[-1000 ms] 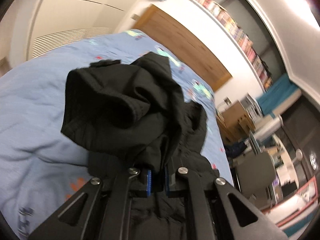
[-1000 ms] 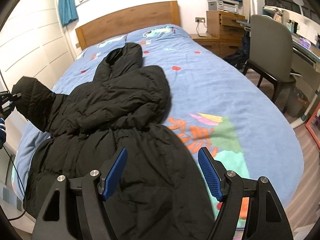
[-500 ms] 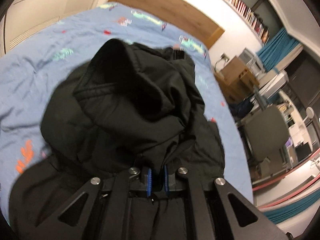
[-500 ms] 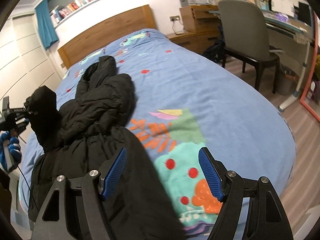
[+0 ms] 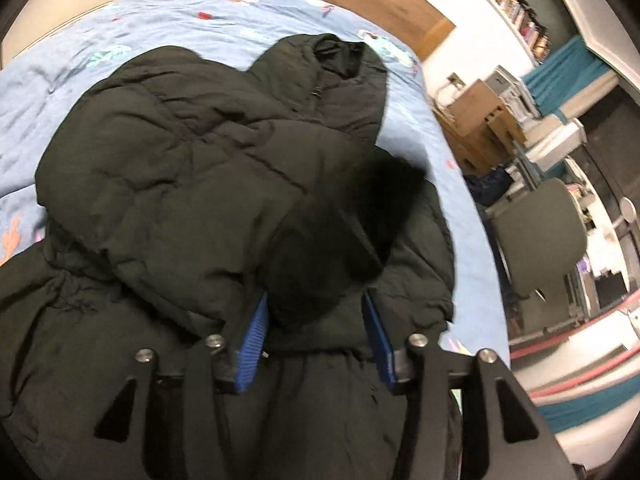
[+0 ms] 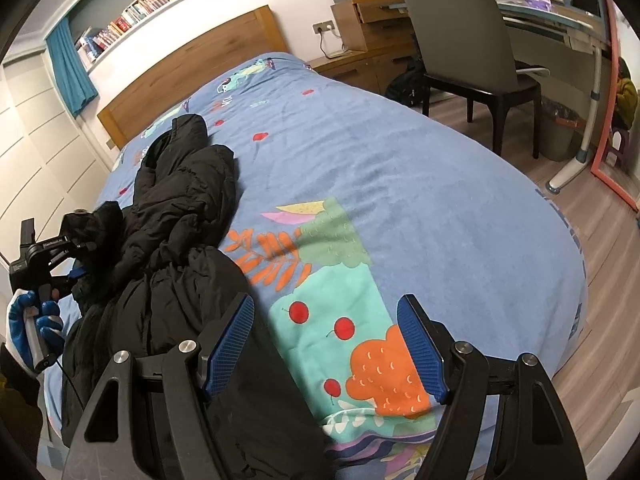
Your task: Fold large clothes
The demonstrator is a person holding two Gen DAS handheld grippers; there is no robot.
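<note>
Right gripper [image 6: 326, 350]: jaws wide apart and empty, low over the near end of the bed; its left pad [image 6: 230, 346] hangs just above the coat hem, the right one over bare quilt. I judge it is kept spread so it can take the hem for the next fold.
Left gripper [image 5: 316, 336]: jaws have just been opening; the blurred cuff [image 5: 336, 248] sits between the blue pads, which no longer pinch it. The grip looks let go on purpose, to drop the sleeve onto the coat body.
Left hand [image 6: 34, 326]: in a blue-and-white glove, gripping the tool handle at the bed's left edge, beside the coat.
Coat [image 5: 180, 184]: black, puffy, lying lengthwise on the left half of the bed, hood [image 5: 336, 64] toward the headboard [image 6: 192, 64]. Both sleeves appear to be folded across the chest, so the sides seem done and the lengthwise fold is left.
Quilt [image 6: 420, 184]: blue with printed fruit and leaves, bare on the right half, giving room to work.
Chair [image 6: 460, 40]: by the desk beyond the bed, well apart from the coat.
Change, left: a second ago the jaws were clamped on the sleeve, held out to the side of the coat; now the sleeve is over the chest and the clamp is off.
Change, right: jaws as wide as before; the view now takes in more bare quilt and less coat.
</note>
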